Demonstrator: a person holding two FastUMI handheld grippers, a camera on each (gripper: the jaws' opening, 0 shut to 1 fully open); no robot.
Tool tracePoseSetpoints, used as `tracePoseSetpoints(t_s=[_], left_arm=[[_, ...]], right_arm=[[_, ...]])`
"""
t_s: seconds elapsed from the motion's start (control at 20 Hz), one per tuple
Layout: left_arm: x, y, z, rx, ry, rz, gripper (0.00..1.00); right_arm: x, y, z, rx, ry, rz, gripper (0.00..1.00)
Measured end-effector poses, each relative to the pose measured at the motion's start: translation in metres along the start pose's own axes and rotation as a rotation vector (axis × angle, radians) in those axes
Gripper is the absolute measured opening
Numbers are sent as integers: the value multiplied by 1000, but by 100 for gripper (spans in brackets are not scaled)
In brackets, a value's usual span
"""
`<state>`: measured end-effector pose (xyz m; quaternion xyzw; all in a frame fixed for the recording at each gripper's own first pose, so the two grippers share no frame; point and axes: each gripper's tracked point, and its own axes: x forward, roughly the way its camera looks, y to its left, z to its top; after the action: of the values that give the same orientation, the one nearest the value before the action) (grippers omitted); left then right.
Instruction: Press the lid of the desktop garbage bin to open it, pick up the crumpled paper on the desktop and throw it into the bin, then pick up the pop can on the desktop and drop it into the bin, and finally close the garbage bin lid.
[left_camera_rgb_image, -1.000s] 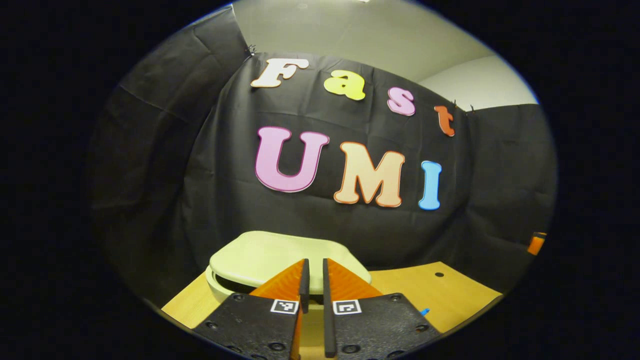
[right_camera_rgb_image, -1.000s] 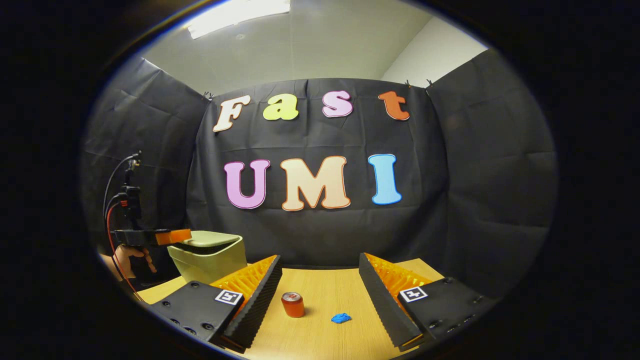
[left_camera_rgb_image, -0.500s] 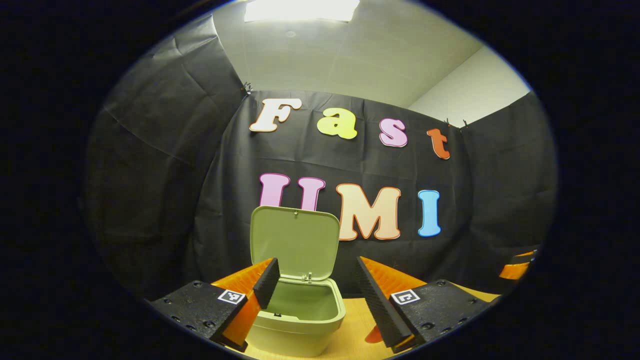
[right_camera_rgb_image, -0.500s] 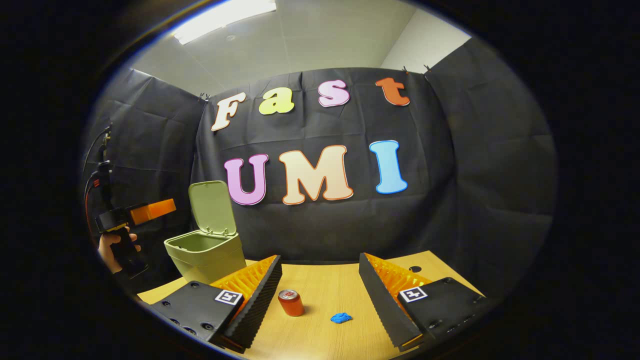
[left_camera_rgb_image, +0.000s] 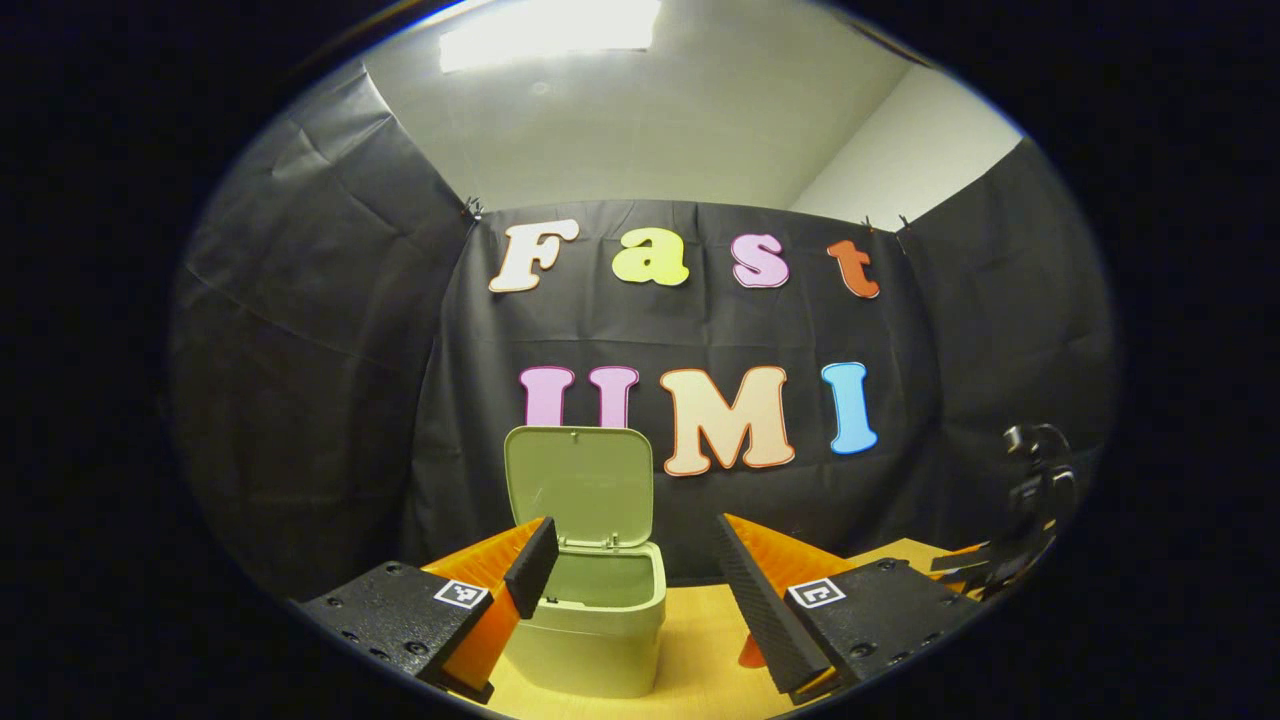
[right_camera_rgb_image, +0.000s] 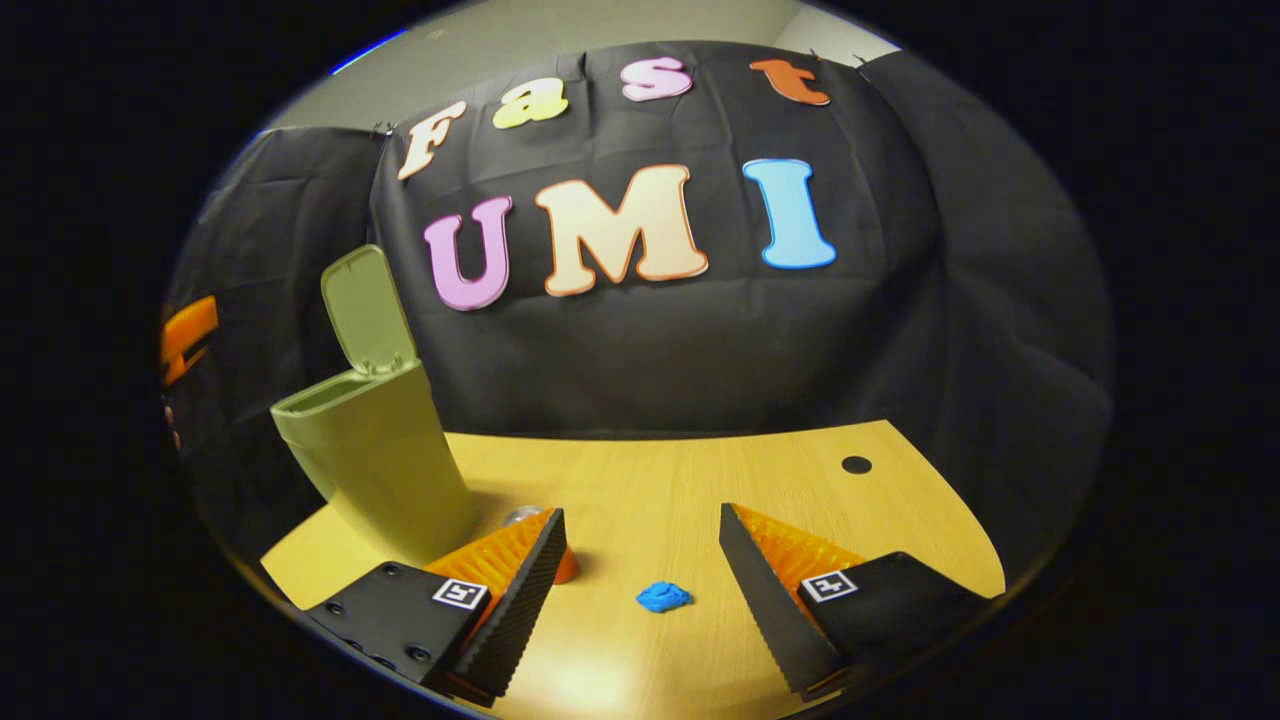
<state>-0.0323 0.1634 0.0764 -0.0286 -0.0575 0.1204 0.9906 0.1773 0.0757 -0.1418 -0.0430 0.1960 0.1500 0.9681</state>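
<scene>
R gripper (right_camera_rgb_image: 640, 580): fingers spread wide, nothing held. Crumpled blue paper (right_camera_rgb_image: 663, 597) lies on desk (right_camera_rgb_image: 700, 480) betw. the two fingers, just ahead, nr centre; no clear long axis. Pop can (right_camera_rgb_image: 560, 560) mostly hidden behind its L finger. L gripper (left_camera_rgb_image: 630, 585): spread, empty, facing the open bin (left_camera_rgb_image: 590, 620). R is nearer to paper.

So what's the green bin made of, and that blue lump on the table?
The green bin looks like smooth matte plastic, with moulded walls and a hinged lid. The blue lump looks like crumpled paper, wrinkly and dull, though it is too small to be sure.
</scene>
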Motion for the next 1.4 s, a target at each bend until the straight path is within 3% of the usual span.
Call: tracePoseSetpoints(t_s=[0.2, 0.3, 0.4, 0.45, 0.65, 0.7, 0.75, 0.95, 1.05, 1.4], left_arm=[[-5, -6, 6, -1, -1, -14, 91], [-9, -7, 0, 5, 18, -23, 91], [-11, -5, -7, 3, 40, -23, 91], [-14, -3, -11, -2, 52, -21, 92], [-14, 10, -18, -10, 76, 2, 92], [-14, 14, -18, -7, 77, 7, 92], [-14, 17, -17, -4, 75, 12, 92], [-7, 22, -19, -6, 78, 10, 92], [-4, 22, -20, -7, 78, 1, 93], [12, 25, -27, -36, 83, -33, 92]], right_arm=[[51, -5, -60, -4, 153, -29, 98], [70, -4, -82, 16, 214, -39, 95], [87, -5, -94, 18, 247, -58, 98], [94, -6, -104, 17, 271, -68, 94], [117, -7, -142, 67, 393, -77, 97], [117, -6, -153, 76, 432, -80, 93], [126, -13, -146, 60, 373, -114, 72], [125, -11, -146, 82, 354, -113, 22], [117, -1, -130, 112, 292, -90, 10], [62, 54, 8, 132, -25, 33, 8]])
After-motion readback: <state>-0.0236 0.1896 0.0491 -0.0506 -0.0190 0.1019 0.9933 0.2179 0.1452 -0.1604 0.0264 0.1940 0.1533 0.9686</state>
